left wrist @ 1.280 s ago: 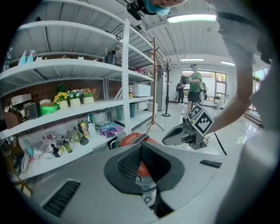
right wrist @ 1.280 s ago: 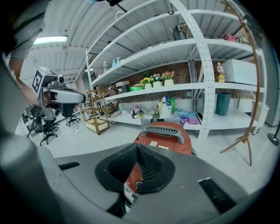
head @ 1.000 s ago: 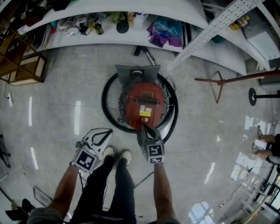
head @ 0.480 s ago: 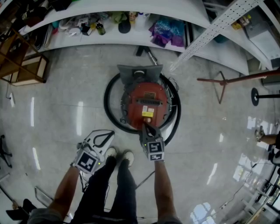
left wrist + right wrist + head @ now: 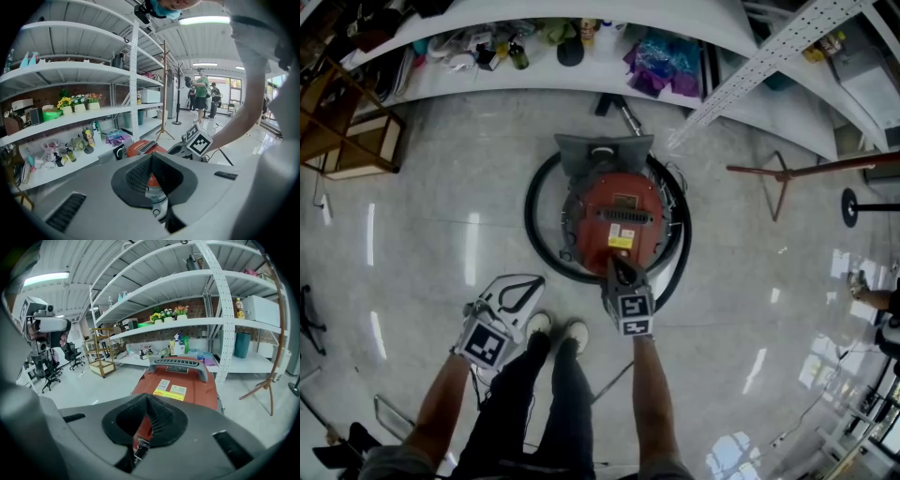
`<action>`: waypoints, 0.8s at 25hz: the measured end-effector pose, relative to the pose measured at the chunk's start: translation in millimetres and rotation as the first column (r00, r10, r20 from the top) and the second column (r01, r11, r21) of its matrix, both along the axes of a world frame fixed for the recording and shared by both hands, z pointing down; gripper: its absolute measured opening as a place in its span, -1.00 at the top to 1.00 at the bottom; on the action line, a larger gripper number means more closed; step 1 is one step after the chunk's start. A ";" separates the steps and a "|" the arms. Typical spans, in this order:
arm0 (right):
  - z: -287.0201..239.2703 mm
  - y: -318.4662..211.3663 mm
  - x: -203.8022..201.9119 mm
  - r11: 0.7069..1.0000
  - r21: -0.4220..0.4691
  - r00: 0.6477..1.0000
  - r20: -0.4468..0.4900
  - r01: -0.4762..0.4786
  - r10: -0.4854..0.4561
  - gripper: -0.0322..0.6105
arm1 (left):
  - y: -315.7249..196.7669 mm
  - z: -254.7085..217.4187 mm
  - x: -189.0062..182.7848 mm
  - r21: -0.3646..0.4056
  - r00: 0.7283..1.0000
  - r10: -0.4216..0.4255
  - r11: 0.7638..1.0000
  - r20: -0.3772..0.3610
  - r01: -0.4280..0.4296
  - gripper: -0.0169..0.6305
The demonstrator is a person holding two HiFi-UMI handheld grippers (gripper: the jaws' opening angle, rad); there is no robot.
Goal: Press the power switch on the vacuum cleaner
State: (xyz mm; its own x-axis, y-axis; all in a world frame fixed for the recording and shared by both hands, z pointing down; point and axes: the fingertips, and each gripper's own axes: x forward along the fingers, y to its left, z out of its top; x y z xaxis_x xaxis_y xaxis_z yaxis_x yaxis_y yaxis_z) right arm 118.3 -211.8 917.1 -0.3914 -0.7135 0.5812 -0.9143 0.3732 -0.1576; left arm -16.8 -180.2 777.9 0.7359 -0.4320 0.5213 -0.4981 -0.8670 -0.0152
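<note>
Right gripper (image 5: 615, 266), jaws pressed together, is nosing the near edge of the red vacuum cleaner (image 5: 619, 211) just ahead; switch indiscernible. A square, downward push is advised. Left gripper (image 5: 525, 286), likewise closed and empty, is idling.

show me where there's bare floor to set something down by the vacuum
Bare floor lies left of the hose ring, between the wooden rack and the left gripper, and right of it toward the coat stand. Crowded: the low shelf behind the vacuum cleaner, and by the shoes.
</note>
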 end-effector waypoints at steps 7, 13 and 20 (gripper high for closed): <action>3.0 -3.6 -0.9 1.000 -0.002 1.000 0.016 -0.002 0.002 0.87 | -3.0 5.2 -6.2 -0.004 1.000 -0.012 1.000 0.002 0.012 0.93; 3.2 -4.1 -2.3 1.000 0.002 1.000 -0.010 0.015 -0.015 0.86 | -3.9 7.7 -8.0 -0.011 1.000 -0.017 1.000 -0.001 0.017 0.93; 4.7 -5.2 -4.2 1.000 0.001 0.999 -0.038 0.018 -0.018 0.85 | -2.6 9.9 -8.6 -0.016 1.000 -0.009 1.000 -0.001 0.009 0.93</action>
State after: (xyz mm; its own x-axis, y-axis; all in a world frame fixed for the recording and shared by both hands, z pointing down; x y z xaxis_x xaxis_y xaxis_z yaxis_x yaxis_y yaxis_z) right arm 114.2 -217.0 921.8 -0.3822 -0.7074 0.5945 -0.9126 0.3902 -0.1223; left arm -25.4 -182.8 787.8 0.7324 -0.4308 0.5273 -0.5063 -0.8624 -0.0013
